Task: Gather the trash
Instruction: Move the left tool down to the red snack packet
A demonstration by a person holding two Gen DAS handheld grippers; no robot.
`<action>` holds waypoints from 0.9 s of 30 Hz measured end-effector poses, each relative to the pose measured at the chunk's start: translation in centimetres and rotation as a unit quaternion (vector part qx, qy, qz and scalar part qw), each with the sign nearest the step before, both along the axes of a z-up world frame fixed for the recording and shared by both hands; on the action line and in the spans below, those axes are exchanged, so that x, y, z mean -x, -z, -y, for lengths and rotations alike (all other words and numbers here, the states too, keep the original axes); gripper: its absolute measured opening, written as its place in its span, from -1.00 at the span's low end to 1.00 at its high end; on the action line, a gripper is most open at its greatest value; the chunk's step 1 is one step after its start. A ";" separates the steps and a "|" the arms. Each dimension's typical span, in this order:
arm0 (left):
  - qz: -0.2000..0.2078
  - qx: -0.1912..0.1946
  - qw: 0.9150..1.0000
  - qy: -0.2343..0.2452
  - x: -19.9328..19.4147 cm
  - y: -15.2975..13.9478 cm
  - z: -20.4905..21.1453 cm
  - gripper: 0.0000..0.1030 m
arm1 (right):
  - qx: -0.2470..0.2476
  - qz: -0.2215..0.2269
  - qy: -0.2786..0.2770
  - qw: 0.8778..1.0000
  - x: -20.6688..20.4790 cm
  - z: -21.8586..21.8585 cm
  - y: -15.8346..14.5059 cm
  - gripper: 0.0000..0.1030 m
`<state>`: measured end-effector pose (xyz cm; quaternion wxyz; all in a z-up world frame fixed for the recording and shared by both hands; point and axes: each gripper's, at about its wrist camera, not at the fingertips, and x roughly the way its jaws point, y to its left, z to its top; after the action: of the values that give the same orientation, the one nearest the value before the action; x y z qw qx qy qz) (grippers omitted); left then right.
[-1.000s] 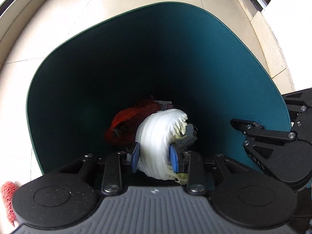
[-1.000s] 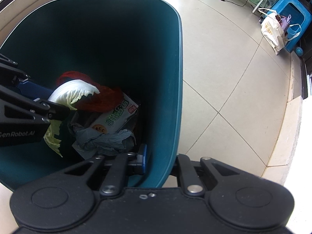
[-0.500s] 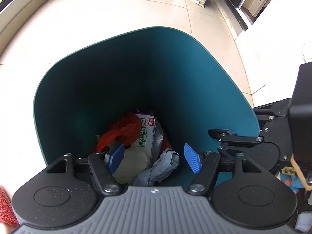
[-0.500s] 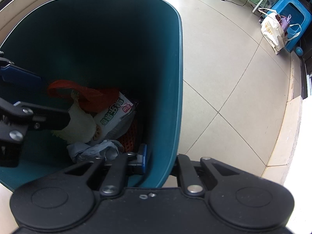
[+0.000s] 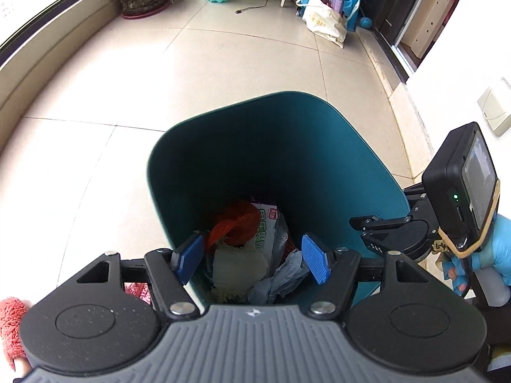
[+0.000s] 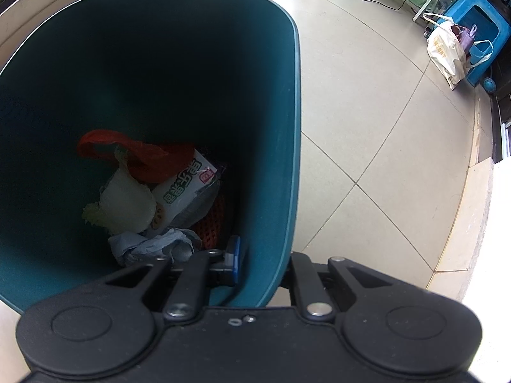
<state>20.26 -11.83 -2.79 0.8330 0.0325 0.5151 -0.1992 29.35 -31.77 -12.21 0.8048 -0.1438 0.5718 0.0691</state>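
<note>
Inside, crinkled cabbage leaf (image 6: pixel 126 201) rests among smooth teal bin (image 6: pixel 281 127) walls.

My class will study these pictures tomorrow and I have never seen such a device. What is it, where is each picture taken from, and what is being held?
There is no robot: a person holds a hand-held gripper in each hand, each with a camera looking along its jaws. One picture comes from the left gripper, whose jaws stand open and empty above the teal bin. The other comes from the right gripper, whose jaws are clamped on the bin's wall. In the bin lie a cabbage leaf, a red plastic bag, a printed packet and crumpled grey paper.
</note>
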 end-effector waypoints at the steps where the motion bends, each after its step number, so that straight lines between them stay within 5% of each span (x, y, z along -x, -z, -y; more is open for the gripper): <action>1: 0.002 0.006 1.000 -0.004 0.2 -0.3 -0.9 0.32 | 0.000 -0.001 0.001 1.000 -0.1 0.0 0.0 -0.77; 11: 0.028 0.000 0.997 -0.071 0.5 -0.5 -9.3 0.49 | 0.001 -0.003 0.002 1.000 -0.2 0.0 0.0 -0.76; 22: -0.012 -0.043 0.993 -0.111 -2.7 6.5 -16.2 0.49 | 0.006 -0.004 0.000 1.000 0.0 0.0 0.1 -0.76; 27: -0.036 -0.053 0.994 -0.083 -4.2 11.5 -16.4 0.49 | 0.011 -0.006 -0.004 1.000 0.1 -0.1 0.3 -0.76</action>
<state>24.44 4.54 -14.30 0.8246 0.0267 0.5557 -0.1022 29.22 -31.63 -12.52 0.7991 -0.1545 0.5772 0.0666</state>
